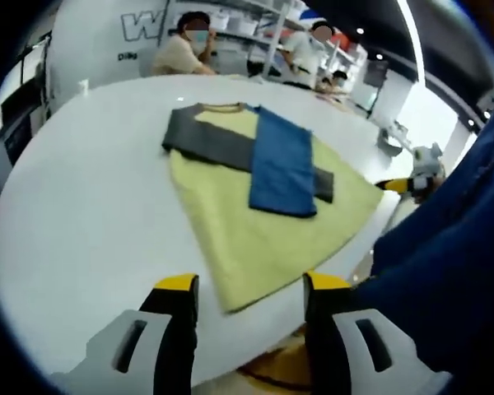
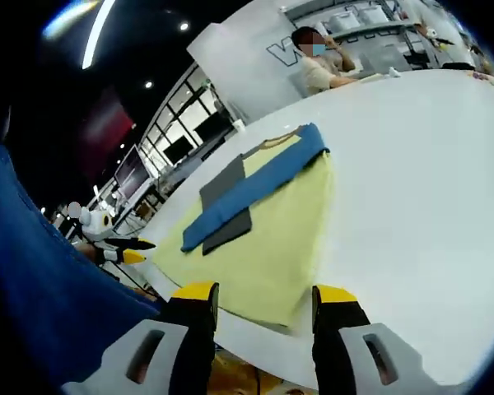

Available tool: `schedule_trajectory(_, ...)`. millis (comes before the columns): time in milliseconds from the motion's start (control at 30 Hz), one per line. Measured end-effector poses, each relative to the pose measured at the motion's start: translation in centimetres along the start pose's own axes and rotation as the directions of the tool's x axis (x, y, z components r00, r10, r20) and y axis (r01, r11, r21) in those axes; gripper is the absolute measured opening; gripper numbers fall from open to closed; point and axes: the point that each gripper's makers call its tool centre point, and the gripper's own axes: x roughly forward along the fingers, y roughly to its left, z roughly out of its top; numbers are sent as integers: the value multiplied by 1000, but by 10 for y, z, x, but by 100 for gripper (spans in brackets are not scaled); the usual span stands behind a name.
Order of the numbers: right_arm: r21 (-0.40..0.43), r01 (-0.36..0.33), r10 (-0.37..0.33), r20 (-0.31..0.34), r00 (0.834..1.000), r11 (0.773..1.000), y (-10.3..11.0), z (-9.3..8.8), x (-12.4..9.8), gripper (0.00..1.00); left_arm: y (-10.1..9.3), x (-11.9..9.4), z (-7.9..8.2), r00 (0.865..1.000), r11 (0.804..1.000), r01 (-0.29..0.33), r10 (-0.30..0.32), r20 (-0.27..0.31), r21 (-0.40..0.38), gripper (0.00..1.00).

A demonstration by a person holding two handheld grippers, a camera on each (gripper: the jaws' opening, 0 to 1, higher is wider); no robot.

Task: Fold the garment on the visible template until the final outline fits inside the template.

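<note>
White worktop point(image 1: 90, 189) spreads wide and bare ahead of both grippers, with the broadest open stretch off to the left of the left gripper point(image 1: 249, 284) and off to the right of the right gripper point(image 2: 266, 293). Its near edge curves just beneath the jaws in both views. On it lies the garment point(image 1: 255, 230), a pale yellow shirt spread flat straight ahead of each gripper, its hem corner reaching almost to the worktop's near edge, just beyond the jaw tips. A dark grey sleeve point(image 1: 214, 141) is folded across its chest, and a blue sleeve point(image 1: 281, 164) is folded over that, farther ahead toward the collar. Both grippers hover apart from the cloth, jaws spread and holding nothing.

From the left gripper view, a person's blue clothing point(image 1: 445, 263) fills the right side, and the other gripper's yellow tips show past the shirt's right corner. From the right gripper view, the same blue clothing point(image 2: 41, 288) crowds the left. Beyond the far edge, seated people point(image 1: 181, 49) and shelving stand in the background.
</note>
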Motion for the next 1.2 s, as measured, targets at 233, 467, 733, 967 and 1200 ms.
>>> schedule_trajectory(233, 29, 6, -6, 5, 1000, 1000, -1, -1, -3, 43, 2, 0, -8, 1000, 999, 4, -5, -19, -44, 44)
schedule_trajectory(467, 54, 20, -21, 12, 1000, 998, -5, 0, -6, 43, 7, 1, -11, 1000, 995, -3, 4, 1, -104, 41)
schedule_trajectory(733, 85, 19, -19, -2, 1000, 996, 1, -2, -7, 42, 2, 2, -11, 1000, 984, 0, 2, 12, -180, 37)
schedule_trajectory(967, 101, 15, -15, -6, 1000, 995, 2, -3, -7, 40, 1, 2, -7, 999, 978, 1, 6, 36, -210, 37)
schedule_trajectory(1200, 87, 2, 0, -16, 1000, 996, 8, -4, -1, 38, -3, 6, -4, 999, 976, 23, -14, 42, -216, 35)
